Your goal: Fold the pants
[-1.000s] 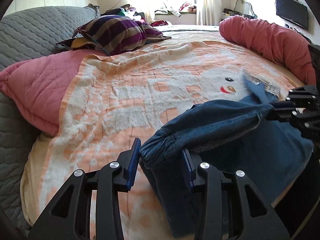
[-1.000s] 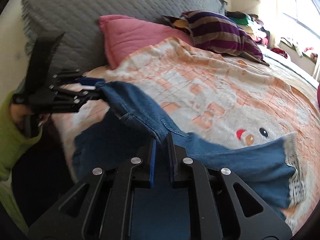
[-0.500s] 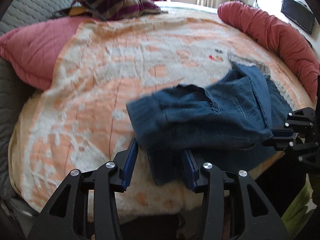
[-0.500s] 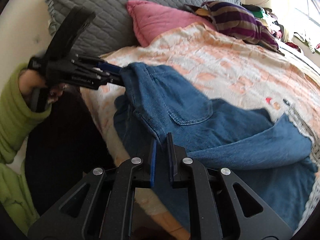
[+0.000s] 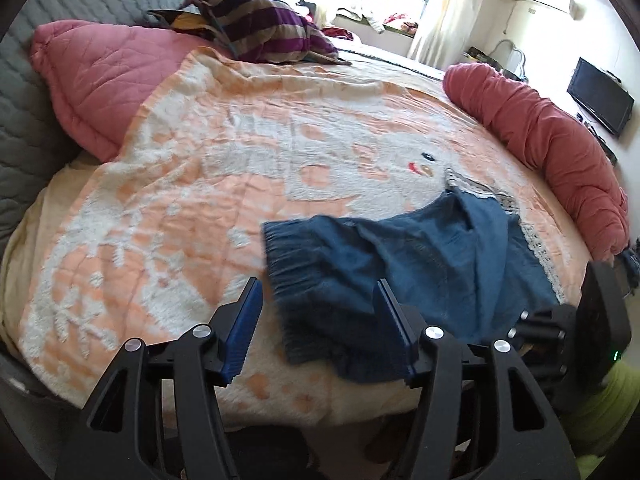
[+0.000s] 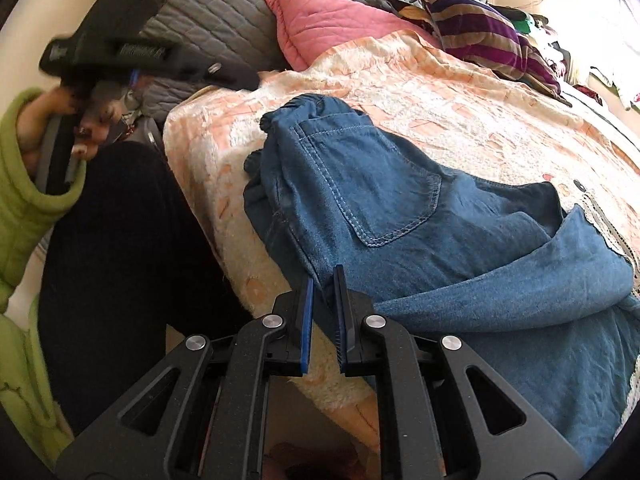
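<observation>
Since a second ago the pants (image 6: 400, 216) have dropped from both claws onto the bed (image 5: 168, 200), the left claw (image 5: 318, 328) now gaping empty just near of the waistband. One rough fold is looking done; smoothing and another fold are remaining. The right claw (image 6: 323, 316), nearly closed, is sitting at the denim's near edge, gripping nothing visible.

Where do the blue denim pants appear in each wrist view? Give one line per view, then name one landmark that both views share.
Left wrist view: the pants lie lower right of centre on the blanket, just beyond the open jaws.
Right wrist view: the pants fill the centre and right, back pocket facing up.
Shared landmark: the striped pillow, near the top in both.
</observation>
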A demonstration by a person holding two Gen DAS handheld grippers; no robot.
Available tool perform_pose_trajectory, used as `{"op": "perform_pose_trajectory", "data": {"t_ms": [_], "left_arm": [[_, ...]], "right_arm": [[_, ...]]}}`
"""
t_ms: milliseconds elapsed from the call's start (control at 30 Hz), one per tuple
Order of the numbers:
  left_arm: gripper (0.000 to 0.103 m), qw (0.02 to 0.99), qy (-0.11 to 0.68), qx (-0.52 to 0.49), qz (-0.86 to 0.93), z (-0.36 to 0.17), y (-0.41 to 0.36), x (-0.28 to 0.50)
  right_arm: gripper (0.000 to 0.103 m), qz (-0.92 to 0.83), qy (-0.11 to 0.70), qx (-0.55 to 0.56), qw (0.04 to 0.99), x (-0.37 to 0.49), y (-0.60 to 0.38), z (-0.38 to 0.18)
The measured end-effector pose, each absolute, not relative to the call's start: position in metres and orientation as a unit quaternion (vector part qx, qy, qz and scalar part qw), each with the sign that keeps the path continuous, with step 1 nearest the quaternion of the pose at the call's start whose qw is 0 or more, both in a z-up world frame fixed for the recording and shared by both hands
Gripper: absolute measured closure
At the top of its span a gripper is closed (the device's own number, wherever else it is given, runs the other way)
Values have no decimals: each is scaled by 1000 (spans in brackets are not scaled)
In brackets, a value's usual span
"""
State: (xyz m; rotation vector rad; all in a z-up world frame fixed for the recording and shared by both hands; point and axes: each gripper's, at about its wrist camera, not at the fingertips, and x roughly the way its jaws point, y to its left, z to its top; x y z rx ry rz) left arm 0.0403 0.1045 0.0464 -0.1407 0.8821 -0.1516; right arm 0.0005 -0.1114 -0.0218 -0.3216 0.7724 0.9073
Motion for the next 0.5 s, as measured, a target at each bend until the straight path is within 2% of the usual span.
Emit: {"op": "perform_pose_trajectory", "data": {"t_ms": [167, 233, 300, 400, 500], "left_arm": [[47, 893, 441, -19, -84, 33, 68, 62], [47, 880, 473, 12, -55, 12, 64, 71], [47, 862, 504, -3, -50, -10, 72, 74], [46, 862, 504, -24, -47, -11, 83, 73], [42, 859, 509, -29, -43, -16, 88, 73]], "right_arm": [[98, 424, 363, -159, 815, -7, -106, -24], [97, 421, 373, -157, 812, -6, -109, -30], [94, 427, 381, -147, 807, -4, -110, -29], [82, 435, 377, -144, 805, -8, -112, -24], [81, 442, 351, -131, 815, -14, -117, -5]]}}
